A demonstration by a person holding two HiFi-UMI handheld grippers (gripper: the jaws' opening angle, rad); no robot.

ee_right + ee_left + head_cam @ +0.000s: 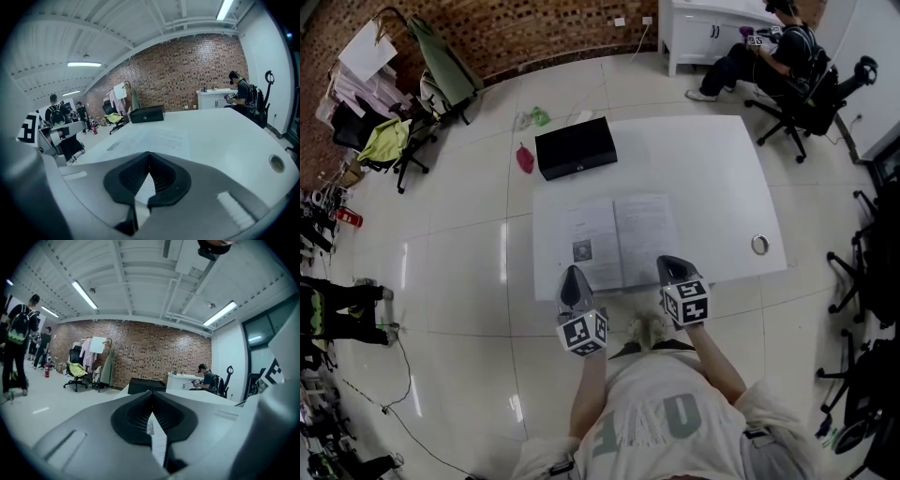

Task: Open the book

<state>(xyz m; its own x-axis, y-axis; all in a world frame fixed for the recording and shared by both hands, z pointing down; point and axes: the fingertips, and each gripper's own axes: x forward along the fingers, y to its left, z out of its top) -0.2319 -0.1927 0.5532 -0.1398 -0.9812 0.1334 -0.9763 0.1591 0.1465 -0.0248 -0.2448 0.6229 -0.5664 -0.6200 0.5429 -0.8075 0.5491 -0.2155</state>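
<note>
The book [623,239] lies open and flat on the white table [703,178], near its front edge, two printed pages showing. My left gripper [575,277] hangs over the book's front left corner, jaws shut and nothing held. In the left gripper view its gripper [150,393] points nearly level across the table, and a sliver of page shows below the pads. My right gripper [671,265] is over the book's front right corner, also shut and empty. In the right gripper view the open book [154,139] lies just beyond the gripper [149,153].
A black box [575,147] stands at the table's far left corner. A small round metal piece [759,245] sits near the right edge. A person [769,52] sits at a white desk at the back right. Office chairs stand left and right. A red thing [525,157] lies on the floor.
</note>
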